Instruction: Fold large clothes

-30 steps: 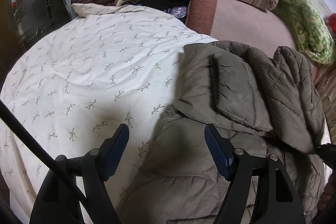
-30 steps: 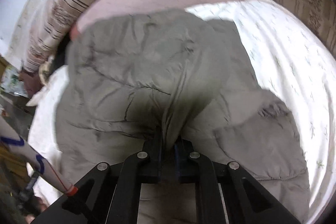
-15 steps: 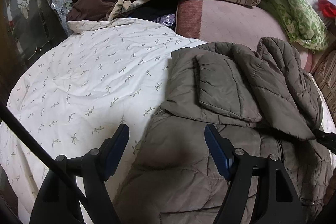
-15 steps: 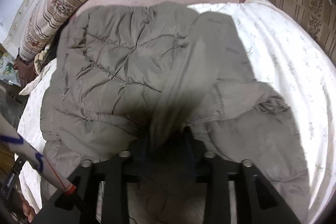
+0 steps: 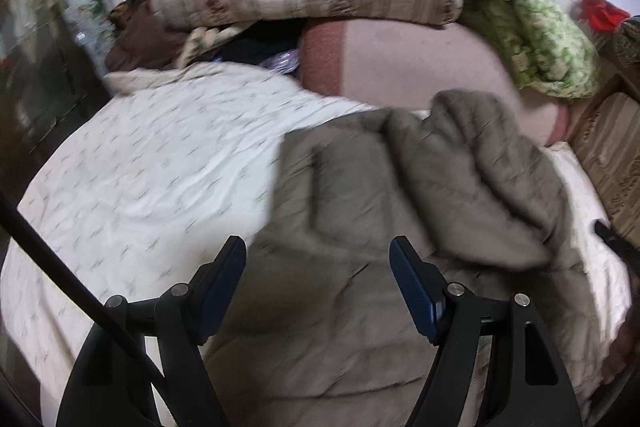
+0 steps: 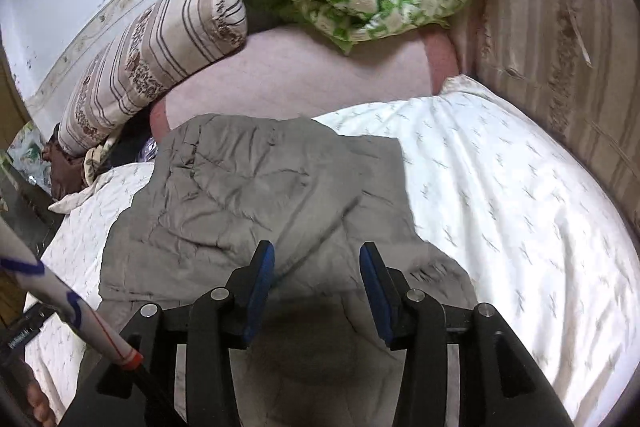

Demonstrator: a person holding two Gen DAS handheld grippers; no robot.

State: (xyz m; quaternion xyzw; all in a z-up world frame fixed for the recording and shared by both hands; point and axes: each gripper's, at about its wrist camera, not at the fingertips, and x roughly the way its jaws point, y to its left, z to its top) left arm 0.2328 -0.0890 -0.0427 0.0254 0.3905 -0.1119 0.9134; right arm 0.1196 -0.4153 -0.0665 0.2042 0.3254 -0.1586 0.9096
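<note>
The right gripper (image 6: 317, 287), jaws just opening and holding nothing, hovered over the near edge of the jacket (image 6: 256, 195) lying partly folded mid-bed (image 6: 500, 195), while the left gripper (image 5: 318, 283) hung unclenched above it, apparently between folds.

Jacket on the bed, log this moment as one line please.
jacket: partly folded, lying on white quilt | right gripper: jaws just opened, nothing between | left gripper: open, empty

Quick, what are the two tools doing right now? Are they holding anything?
Left tool: open, holding nothing.
Right tool: open; its jaws have just been opening, nothing pinched, above the grey-brown quilted jacket.
</note>
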